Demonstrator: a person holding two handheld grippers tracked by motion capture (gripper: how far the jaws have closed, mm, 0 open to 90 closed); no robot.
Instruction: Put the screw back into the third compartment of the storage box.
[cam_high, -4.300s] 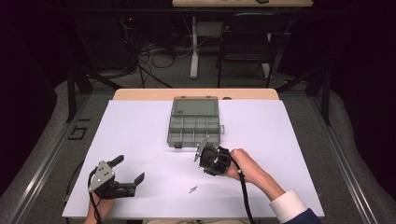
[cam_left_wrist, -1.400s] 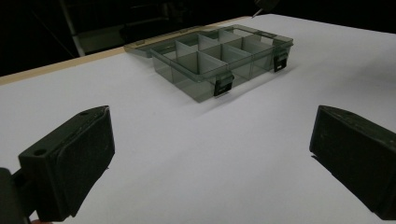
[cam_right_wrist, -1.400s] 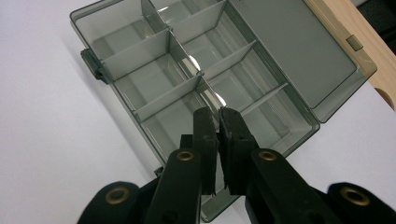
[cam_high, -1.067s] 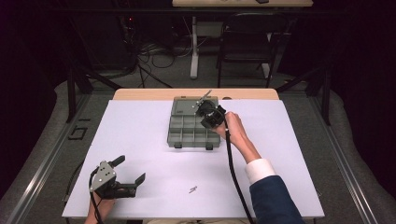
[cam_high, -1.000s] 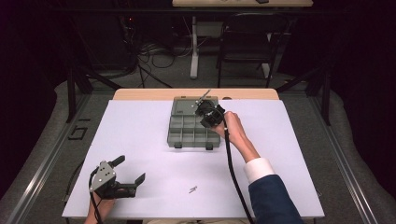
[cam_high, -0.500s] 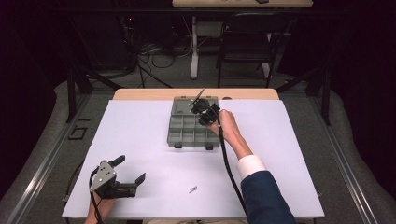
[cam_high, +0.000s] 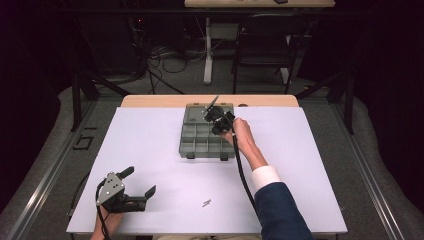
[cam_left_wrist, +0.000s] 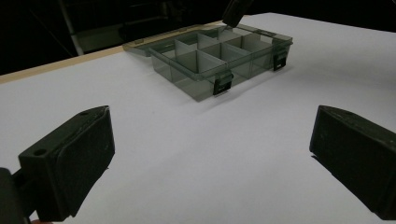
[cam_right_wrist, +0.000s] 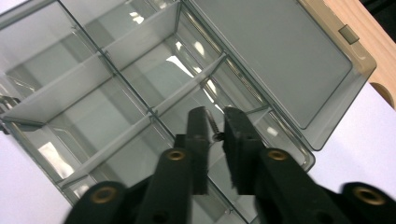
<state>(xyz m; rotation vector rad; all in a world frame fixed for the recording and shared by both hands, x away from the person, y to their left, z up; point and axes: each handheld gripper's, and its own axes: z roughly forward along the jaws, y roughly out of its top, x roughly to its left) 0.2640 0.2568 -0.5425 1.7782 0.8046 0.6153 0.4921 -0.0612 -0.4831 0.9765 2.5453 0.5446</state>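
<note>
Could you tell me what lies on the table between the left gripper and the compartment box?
Only bare white table separates the left gripper from the open grey plastic compartment box, per the high view.

Table: we see a wooden top (cam_high: 150, 100), its far edge bare along the back.
Cover: a white sheet (cam_high: 150, 150) spreads across nearly all of it.
Organizer box: a clear grey compartment case (cam_high: 202, 142) sits on the sheet at the far middle, lid open toward the far edge.
Loose screw: a small screw (cam_high: 206, 202) lies on the sheet near the front, well apart from the case.
Left gripper (cam_high: 131, 185): we spot it resting at the front left corner.
</note>
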